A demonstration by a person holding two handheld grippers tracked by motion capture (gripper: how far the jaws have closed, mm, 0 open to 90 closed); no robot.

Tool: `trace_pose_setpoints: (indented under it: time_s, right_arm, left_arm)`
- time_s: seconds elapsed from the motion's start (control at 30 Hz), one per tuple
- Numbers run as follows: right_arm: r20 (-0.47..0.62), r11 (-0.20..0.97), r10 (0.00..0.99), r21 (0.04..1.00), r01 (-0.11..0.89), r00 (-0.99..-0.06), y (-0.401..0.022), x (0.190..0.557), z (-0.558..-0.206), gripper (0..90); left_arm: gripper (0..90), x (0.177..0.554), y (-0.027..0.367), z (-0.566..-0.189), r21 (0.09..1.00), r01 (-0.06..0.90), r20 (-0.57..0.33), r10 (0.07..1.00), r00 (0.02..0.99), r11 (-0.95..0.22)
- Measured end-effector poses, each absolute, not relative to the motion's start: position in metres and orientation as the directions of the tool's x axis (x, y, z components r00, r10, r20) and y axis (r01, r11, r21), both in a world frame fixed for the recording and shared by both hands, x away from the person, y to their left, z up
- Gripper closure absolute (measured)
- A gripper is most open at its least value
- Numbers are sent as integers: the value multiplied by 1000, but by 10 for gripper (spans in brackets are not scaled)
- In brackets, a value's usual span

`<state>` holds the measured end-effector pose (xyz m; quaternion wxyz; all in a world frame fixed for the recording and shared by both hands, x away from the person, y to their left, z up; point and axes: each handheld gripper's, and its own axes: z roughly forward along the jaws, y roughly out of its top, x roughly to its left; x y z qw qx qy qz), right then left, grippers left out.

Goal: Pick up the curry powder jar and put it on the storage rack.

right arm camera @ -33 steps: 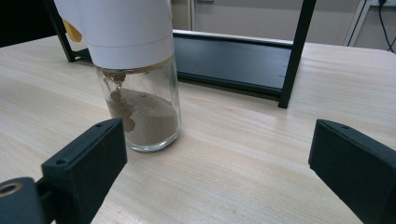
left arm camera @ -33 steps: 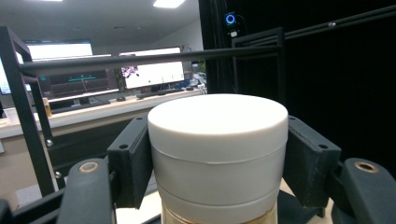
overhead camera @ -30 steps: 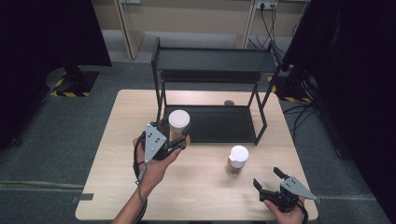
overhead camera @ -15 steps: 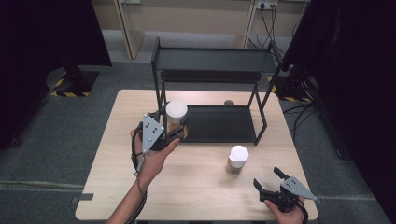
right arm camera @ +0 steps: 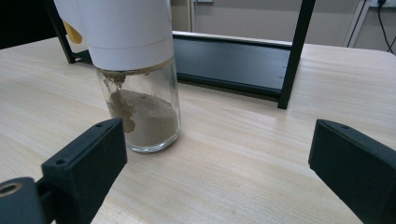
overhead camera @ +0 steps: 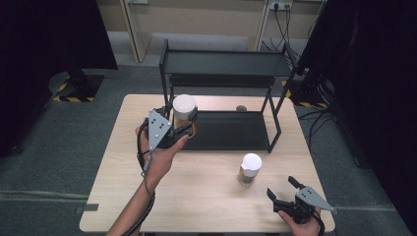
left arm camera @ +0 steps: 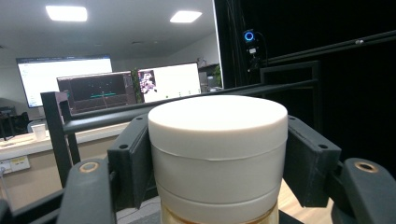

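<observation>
My left gripper (overhead camera: 183, 124) is shut on a white-capped glass jar (overhead camera: 184, 112) with amber contents, held upright in the air at the left front corner of the black two-level shelf (overhead camera: 226, 64). In the left gripper view the jar's white cap (left arm camera: 217, 140) sits between the two jaws. A second white-capped jar (overhead camera: 249, 168) with brown powder stands on the wooden table (overhead camera: 206, 196) in front of the shelf. My right gripper (overhead camera: 285, 189) rests open near the table's front right edge, just right of that jar (right arm camera: 137, 88), with nothing between its jaws.
The shelf's black bottom tray (overhead camera: 231, 130) lies on the table, its upper level (overhead camera: 226, 64) above. A small round dark object (overhead camera: 241, 108) sits on the table behind the tray. Grey floor surrounds the table; dark curtains hang at both sides.
My left gripper has carried its jar up and away from me, toward the shelf's left front corner. The right gripper and the standing jar have stayed put.
</observation>
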<state>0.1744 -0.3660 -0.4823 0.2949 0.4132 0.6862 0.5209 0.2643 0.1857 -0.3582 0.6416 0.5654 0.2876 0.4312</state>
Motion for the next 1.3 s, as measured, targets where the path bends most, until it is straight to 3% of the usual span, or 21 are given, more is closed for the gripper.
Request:
trace_pose_setpoints:
  time_s: [1.3]
  right_arm:
    - [27, 115, 874, 959, 259, -485, -367, 175, -482, 47]
  left_arm:
    - [335, 290, 174, -315, 963, -269, 125, 894, 430, -5]
